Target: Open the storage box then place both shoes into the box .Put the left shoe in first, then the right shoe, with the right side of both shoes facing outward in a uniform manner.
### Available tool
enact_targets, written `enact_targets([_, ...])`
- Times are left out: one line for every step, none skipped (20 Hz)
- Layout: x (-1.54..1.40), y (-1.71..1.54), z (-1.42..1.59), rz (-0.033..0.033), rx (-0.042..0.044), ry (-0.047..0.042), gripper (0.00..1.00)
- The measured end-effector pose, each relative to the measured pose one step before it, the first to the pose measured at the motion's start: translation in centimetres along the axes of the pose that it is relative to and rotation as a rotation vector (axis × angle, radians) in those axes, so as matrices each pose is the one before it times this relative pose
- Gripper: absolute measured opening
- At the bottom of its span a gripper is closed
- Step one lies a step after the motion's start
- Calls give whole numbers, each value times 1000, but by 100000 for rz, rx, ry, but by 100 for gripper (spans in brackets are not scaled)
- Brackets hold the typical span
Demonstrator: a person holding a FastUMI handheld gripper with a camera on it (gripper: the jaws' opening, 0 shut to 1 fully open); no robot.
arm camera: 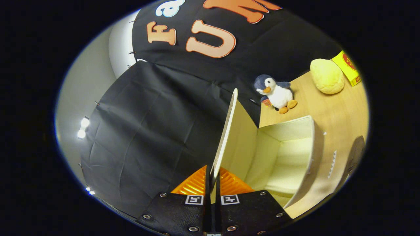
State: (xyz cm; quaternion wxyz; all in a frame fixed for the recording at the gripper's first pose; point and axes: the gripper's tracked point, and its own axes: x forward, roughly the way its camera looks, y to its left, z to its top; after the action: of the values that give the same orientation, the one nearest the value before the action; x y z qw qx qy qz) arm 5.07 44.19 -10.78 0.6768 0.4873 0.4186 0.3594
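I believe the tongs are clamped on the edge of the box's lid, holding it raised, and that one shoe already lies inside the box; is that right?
Not quite: the gripper view shows the box with nothing inside it, no shoe yet. The rest holds: the tongs are clamped on the edge of the lid, which stands raised beside the open box.

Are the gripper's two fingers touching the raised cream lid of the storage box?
Touching. In the gripper view, both fingers of the gripper press on the thin edge of the raised cream lid, with no gap visible.
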Motion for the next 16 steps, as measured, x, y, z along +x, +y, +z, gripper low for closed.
enact_targets([986,1170,138,475,-686,710,5])
enact_targets([908,757,35,49,-943,499,5])
enact_targets([728,619,-294,-144,-524,818,5])
enact_targets([1108,754,-131,-260,0,943,5])
enact_targets([1442,621,-161,-593,-385,518,5])
enact_targets([1152,692,-127,-785,-1036,107,7])
enact_targets([1090,686,-241,-924,-1669,760,8])
enact_targets([1020,901,-255,-369,-1857,993,9])
enact_targets([728,758,-416,-382,-2609,349,11])
enact_targets([254,818,-396,1293,-2173,645,14])
enact_targets([261,994,-458,2358,-1429,1107,22])
enact_targets([138,439,-170,1289,-1091,847,28])
enact_targets([-22,184,-244,431,-1272,-102,37])
enact_targets([-295,8,241,-481,-1928,-779,46])
enact_targets([-332,309,280,-655,-2136,-1087,56])
enact_targets([-408,-193,325,-1223,-2050,-900,60])
